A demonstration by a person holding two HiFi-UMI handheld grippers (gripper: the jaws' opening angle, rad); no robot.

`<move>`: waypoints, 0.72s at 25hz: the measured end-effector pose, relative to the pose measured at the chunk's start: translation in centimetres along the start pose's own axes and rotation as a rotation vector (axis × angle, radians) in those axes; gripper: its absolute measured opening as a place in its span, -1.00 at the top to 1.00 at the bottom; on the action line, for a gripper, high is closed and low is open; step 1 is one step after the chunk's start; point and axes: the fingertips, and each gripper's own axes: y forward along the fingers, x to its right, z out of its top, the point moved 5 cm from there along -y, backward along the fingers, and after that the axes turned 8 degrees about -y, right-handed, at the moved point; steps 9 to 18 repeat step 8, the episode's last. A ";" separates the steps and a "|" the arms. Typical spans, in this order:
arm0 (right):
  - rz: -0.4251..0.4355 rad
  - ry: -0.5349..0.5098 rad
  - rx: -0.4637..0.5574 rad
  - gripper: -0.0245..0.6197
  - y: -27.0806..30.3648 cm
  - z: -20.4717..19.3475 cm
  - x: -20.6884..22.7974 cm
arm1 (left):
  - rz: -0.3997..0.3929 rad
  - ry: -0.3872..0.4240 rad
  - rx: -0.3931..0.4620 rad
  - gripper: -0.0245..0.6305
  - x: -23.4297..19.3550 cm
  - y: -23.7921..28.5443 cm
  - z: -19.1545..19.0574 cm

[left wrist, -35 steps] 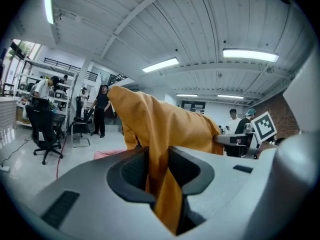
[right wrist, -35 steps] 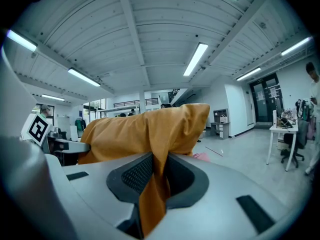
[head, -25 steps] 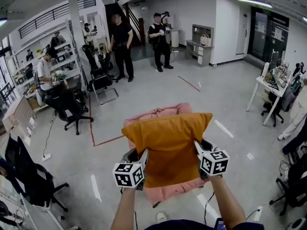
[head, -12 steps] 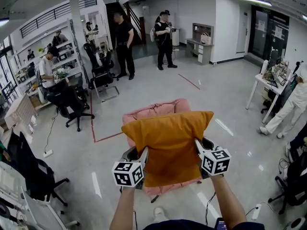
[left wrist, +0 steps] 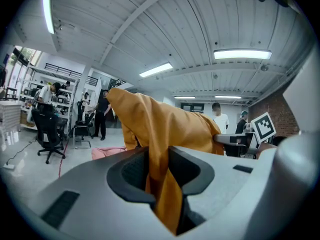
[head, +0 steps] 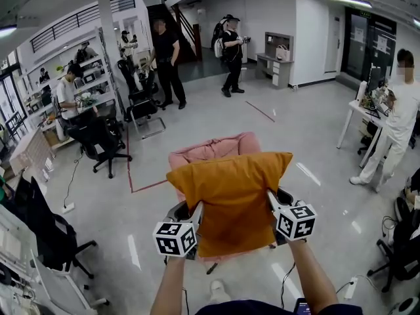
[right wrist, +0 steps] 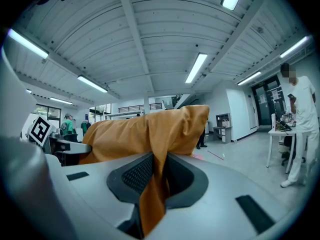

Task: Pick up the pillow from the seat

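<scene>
An orange pillow (head: pixel 230 199) hangs in the air between both grippers, above a pink seat (head: pixel 209 152). My left gripper (head: pixel 195 216) is shut on the pillow's lower left edge, and the orange cloth (left wrist: pixel 159 179) runs down between its jaws. My right gripper (head: pixel 270 203) is shut on the pillow's right edge, with a fold of the pillow (right wrist: pixel 152 194) pinched between its jaws. The pillow hides most of the seat's cushion. Only the pink backrest and a strip of the seat's front edge (head: pixel 231 256) show.
Black office chairs (head: pixel 98 140) and shelving with people stand at the left. Two people (head: pixel 167 61) stand at the back. A person in white (head: pixel 394 123) stands by a white desk (head: pixel 364 120) at the right. A red floor line (head: pixel 128 169) runs left of the seat.
The pillow and both grippers keep their place in the view while the seat and floor slide away beneath. A person in white has walked in at the right.
</scene>
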 end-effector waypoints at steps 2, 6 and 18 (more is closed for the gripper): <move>0.001 0.001 0.000 0.68 -0.7 -0.1 0.0 | 0.001 0.001 0.002 0.58 0.5 -0.4 -0.2; 0.000 0.007 0.000 0.68 -2.0 -0.4 0.0 | -0.001 0.001 0.000 0.58 1.5 -1.0 -0.7; -0.001 0.010 0.000 0.68 -2.4 -0.5 0.0 | -0.003 0.001 -0.002 0.58 1.8 -1.4 -0.9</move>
